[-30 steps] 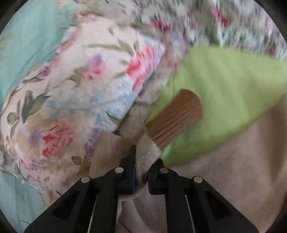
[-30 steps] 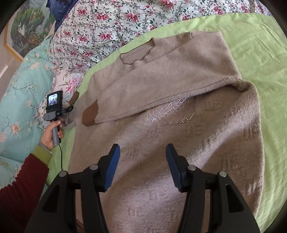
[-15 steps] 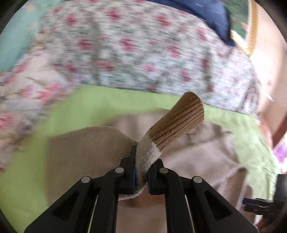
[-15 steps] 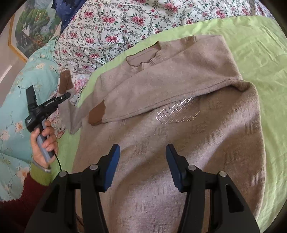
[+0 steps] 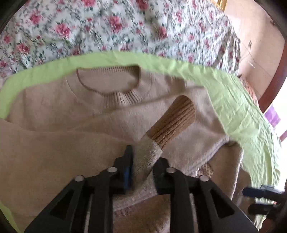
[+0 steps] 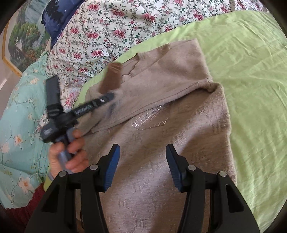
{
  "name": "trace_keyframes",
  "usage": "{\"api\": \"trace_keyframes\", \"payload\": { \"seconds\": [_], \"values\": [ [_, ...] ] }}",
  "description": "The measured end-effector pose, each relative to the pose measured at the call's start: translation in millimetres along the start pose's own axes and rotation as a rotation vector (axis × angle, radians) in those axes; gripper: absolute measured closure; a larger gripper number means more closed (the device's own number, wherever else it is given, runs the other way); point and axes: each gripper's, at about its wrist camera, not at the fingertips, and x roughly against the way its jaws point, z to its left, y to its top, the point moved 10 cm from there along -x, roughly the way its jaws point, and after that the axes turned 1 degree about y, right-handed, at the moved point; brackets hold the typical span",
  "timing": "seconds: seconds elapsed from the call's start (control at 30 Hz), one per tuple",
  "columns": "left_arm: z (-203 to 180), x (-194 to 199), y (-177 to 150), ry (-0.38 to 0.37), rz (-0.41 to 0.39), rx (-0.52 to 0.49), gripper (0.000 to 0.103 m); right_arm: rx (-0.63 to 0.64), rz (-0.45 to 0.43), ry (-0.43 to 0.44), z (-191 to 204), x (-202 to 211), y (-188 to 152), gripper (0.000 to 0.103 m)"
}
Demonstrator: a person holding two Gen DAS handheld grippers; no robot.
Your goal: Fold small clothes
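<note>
A beige knit sweater (image 6: pixel 161 125) lies flat on a light green sheet (image 6: pixel 247 75), its right sleeve folded across the chest. My left gripper (image 5: pixel 142 166) is shut on the left sleeve (image 5: pixel 147 157) just below its brown ribbed cuff (image 5: pixel 175 120) and holds it above the chest, below the neckline (image 5: pixel 111 80). It also shows in the right wrist view (image 6: pixel 107 98), with the cuff (image 6: pixel 112 78) raised. My right gripper (image 6: pixel 141 164) is open and empty, hovering over the sweater's lower body.
A rose-print quilt (image 6: pixel 111 30) lies behind the sheet, with a teal floral pillow (image 6: pixel 19 114) to the left. A navy cushion (image 6: pixel 57 16) and a framed picture (image 6: pixel 19 35) sit at the back left. A wooden post (image 5: pixel 269 86) stands at the right.
My left gripper has carried the sleeve from beside the teal pillow rightward, over the sweater's chest. The right gripper has stayed open over the lower body.
</note>
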Motion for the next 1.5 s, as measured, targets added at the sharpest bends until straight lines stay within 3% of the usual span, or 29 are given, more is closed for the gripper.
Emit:
{"api": "trace_keyframes", "payload": {
  "seconds": [0.1,0.17,0.37,0.63,0.73,0.8,0.83,0.87,0.97,1.07,1.27,1.5],
  "values": [
    [0.4,16.3,-15.0,0.002,-0.017,-0.011,0.043,0.000,-0.010,0.003,0.7,-1.4,6.1,0.046],
    [4.9,34.8,-25.6,0.012,-0.042,-0.015,0.039,-0.004,-0.014,0.010,0.9,-5.9,11.5,0.043],
    [57.0,86.8,-62.2,0.100,-0.079,0.045,0.036,-0.012,-0.018,0.024,3.8,-27.6,31.4,0.043],
    [194.2,123.6,-101.5,0.440,-0.083,0.311,0.035,-0.001,-0.015,0.030,5.8,-73.0,70.2,0.043],
    [217.6,114.5,-110.2,0.441,-0.049,0.394,0.035,0.002,0.019,0.037,8.8,-98.0,73.6,0.044],
    [224.3,108.9,-108.1,0.436,-0.046,0.418,0.035,0.040,0.047,0.062,19.9,-109.0,72.9,0.068],
    [226.6,108.9,-105.6,0.443,-0.052,0.419,0.035,0.062,0.057,0.056,25.1,-110.7,73.0,0.092],
    [228.8,108.2,-99.8,0.451,-0.059,0.415,0.035,0.076,0.046,0.072,31.8,-105.3,77.2,0.096],
    [232.0,102.5,-85.1,0.454,-0.065,0.396,0.035,0.085,-0.075,0.130,43.6,-65.1,104.2,0.096],
    [232.2,95.0,-78.5,0.442,-0.069,0.399,0.035,0.060,-0.180,0.098,29.6,-27.6,131.0,0.096],
    [233.5,96.2,-86.6,0.465,-0.101,0.427,0.035,0.016,-0.112,-0.037,-17.7,-40.9,124.4,0.096],
    [245.0,103.8,-93.6,0.432,-0.152,0.525,0.035,0.023,-0.140,-0.107,-27.5,-40.5,123.8,0.096]
  ]
}}
